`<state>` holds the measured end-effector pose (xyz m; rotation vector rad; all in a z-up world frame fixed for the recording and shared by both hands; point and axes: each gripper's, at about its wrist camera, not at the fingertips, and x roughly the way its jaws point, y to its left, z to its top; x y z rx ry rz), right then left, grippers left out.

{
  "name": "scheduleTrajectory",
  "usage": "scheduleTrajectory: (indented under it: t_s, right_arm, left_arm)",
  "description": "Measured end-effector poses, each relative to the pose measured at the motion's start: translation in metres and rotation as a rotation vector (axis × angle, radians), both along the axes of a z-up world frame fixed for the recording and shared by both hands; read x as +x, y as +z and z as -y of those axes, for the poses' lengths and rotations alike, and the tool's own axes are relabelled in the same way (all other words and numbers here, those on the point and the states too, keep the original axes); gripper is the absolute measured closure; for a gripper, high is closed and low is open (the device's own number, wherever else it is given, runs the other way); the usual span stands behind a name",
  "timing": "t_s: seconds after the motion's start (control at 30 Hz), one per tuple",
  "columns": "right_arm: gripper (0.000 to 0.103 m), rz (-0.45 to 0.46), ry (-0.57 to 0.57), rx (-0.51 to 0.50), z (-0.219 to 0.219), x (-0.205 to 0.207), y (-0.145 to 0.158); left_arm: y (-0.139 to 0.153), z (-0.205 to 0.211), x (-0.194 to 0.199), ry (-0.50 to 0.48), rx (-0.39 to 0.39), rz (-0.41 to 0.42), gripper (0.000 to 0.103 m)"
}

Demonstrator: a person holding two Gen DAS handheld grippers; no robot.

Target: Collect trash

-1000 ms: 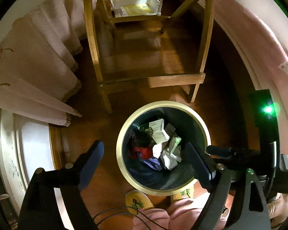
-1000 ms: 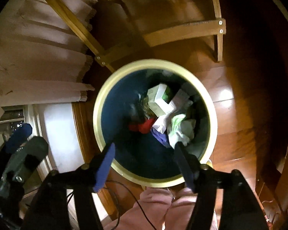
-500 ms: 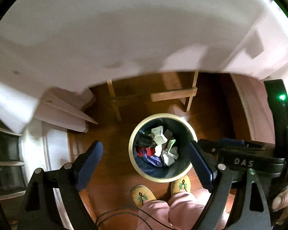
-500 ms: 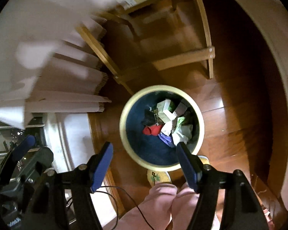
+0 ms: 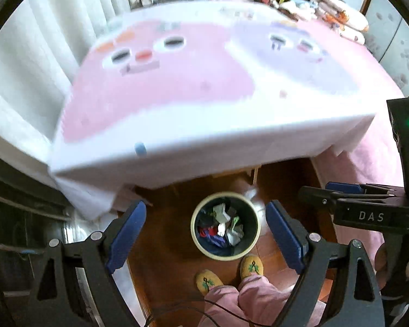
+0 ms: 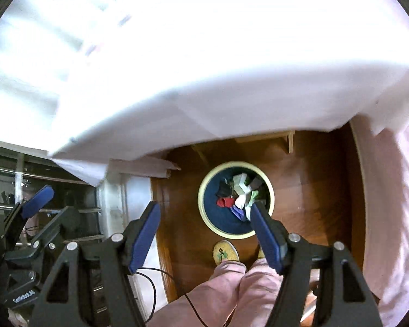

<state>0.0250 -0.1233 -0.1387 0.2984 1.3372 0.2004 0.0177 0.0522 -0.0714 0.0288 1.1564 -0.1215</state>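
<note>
A round trash bin [image 5: 255, 241] with a cream rim stands on the wooden floor far below; it also shows in the right wrist view [image 6: 208, 215]. It holds crumpled paper, white cartons and red and purple scraps [image 5: 222, 227]. My left gripper [image 5: 205, 234] is open and empty, high above the bin. My right gripper [image 6: 207, 235] is open and empty too, also high above it. The right gripper's body [image 5: 368, 212] shows at the right of the left wrist view.
A table with a pink and white cartoon cloth [image 5: 191, 87] fills the upper view, its edge over the floor behind the bin. The person's yellow slippers [image 5: 208, 280] and pink trousers stand just in front of the bin. A pink bedspread [image 5: 373, 169] lies at the right.
Both grippers have risen well away from the bin, which now looks much smaller. The tabletop has come into view above it. Both stay open and empty.
</note>
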Motion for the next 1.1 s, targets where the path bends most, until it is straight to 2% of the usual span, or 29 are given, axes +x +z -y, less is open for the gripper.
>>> scheduleTrajectory:
  t_s: [0.17, 0.37, 0.57, 0.77, 0.9, 1.1]
  right_arm:
    - [0.034, 0.059, -0.019, 0.021, 0.007, 0.010, 0.053]
    - [0.034, 0.156, -0.042, 0.023, 0.013, 0.021, 0.115]
    - [0.034, 0.272, -0.017, -0.012, 0.008, 0.024, 0.162]
    - [0.034, 0.332, -0.011, -0.028, 0.003, 0.028, 0.183]
    - [0.034, 0.363, -0.009, -0.026, 0.001, 0.028, 0.193]
    - [0.034, 0.430, 0.013, -0.088, -0.006, 0.023, 0.204]
  left_arm:
    - [0.056, -0.007, 0.010, 0.011, -0.005, 0.084, 0.015]
    - [0.100, -0.013, 0.027, 0.050, 0.024, 0.139, 0.015]
    - [0.138, -0.017, 0.034, 0.098, 0.012, 0.208, 0.015]
    - [0.157, -0.011, 0.037, 0.135, 0.032, 0.259, 0.015]
    - [0.159, -0.007, 0.035, 0.163, 0.034, 0.269, 0.015]
    - [0.157, 0.003, 0.030, 0.175, 0.056, 0.272, 0.015]
